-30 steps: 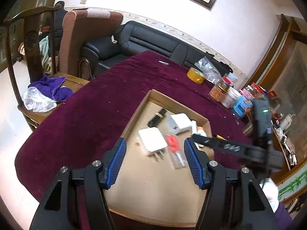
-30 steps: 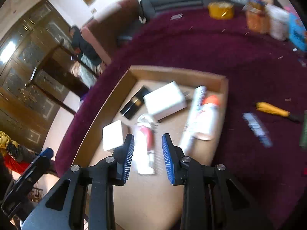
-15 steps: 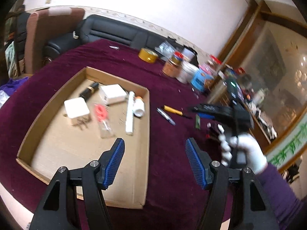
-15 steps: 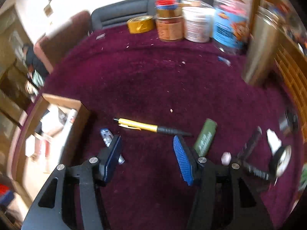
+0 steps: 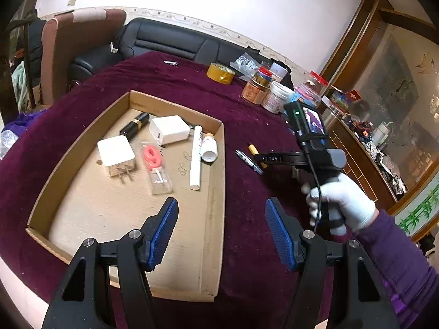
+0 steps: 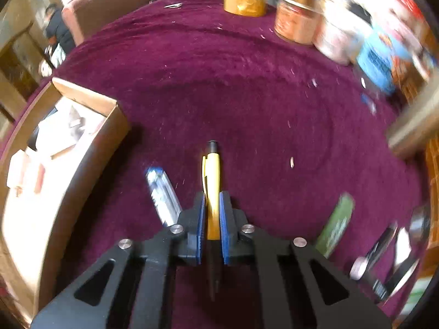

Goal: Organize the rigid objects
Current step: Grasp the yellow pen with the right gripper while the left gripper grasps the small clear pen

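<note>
Now the right tool [image 6: 211,213] is gripping the yellow pen [image 6: 212,181], its blue pads having just closed on the barrel, so the pen's black tip is pointing toward twelve o'clock over the maroon table [image 6: 233,82]. Just beside it, at about ten o'clock, a silver-blue pen [image 6: 163,194] is lying on the cloth, and a green lighter [image 6: 336,224] is resting at about three o'clock, well apart.

Meanwhile the left tool [image 5: 222,227] is hovering with its jaws standing wide and nothing between them, over the near right wall of the cardboard tray [image 5: 216,205]. Inside the tray, toward eleven o'clock, two white chargers [image 5: 116,155] are sitting beside a black lipstick [image 5: 134,124], a pink item in a clear packet [image 5: 155,164], a white tube [image 5: 196,157] and a small white bottle [image 5: 210,148]. At two o'clock in the left view, a white-gloved hand [image 5: 340,200] is holding the right tool's handle above the table.
</note>
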### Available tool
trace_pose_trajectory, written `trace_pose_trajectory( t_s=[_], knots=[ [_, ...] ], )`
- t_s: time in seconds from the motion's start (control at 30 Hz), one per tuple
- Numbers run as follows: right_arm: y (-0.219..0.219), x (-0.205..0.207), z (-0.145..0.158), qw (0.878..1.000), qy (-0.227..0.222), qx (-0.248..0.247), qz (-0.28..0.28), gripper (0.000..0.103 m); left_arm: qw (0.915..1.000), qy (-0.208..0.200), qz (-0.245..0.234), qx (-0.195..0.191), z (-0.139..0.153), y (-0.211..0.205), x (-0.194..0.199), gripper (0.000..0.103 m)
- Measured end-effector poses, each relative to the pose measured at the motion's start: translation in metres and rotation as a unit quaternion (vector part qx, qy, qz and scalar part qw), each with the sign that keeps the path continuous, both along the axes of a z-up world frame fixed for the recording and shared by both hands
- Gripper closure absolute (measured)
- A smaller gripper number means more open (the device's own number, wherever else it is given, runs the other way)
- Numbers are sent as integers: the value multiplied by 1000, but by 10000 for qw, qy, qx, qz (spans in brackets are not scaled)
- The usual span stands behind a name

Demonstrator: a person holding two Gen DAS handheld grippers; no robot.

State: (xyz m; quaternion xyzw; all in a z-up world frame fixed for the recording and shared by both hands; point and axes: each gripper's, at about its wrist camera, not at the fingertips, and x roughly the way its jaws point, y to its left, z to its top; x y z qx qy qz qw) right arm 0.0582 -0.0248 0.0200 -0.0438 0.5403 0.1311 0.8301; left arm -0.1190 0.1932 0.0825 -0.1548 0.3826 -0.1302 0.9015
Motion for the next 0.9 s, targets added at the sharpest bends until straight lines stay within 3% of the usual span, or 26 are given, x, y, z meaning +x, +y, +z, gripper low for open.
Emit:
trace_pose_trajectory(
  t_s=[0.2,0.33,0.6,0.83,0.9],
  knots=[
    [-35,-63,0,9965,174,669,-473,96,9995,83,-306,94,0,-21,4,43],
    [-61,-108,0,9951,-245,573,-765,95,9977,129,-638,168,5,-45,17,43],
    [-98,-114,-8,9813,-612,1562,-941,95,9916,893,-869,347,-20,-113,107,43],
    [-115,-116,-16,9674,-579,2258,-986,95,9789,1385,-334,1467,-60,-145,177,43],
    [-120,-119,-17,9633,-540,2428,-1009,95,9724,1321,-322,1895,-68,-156,186,44]
  ],
)
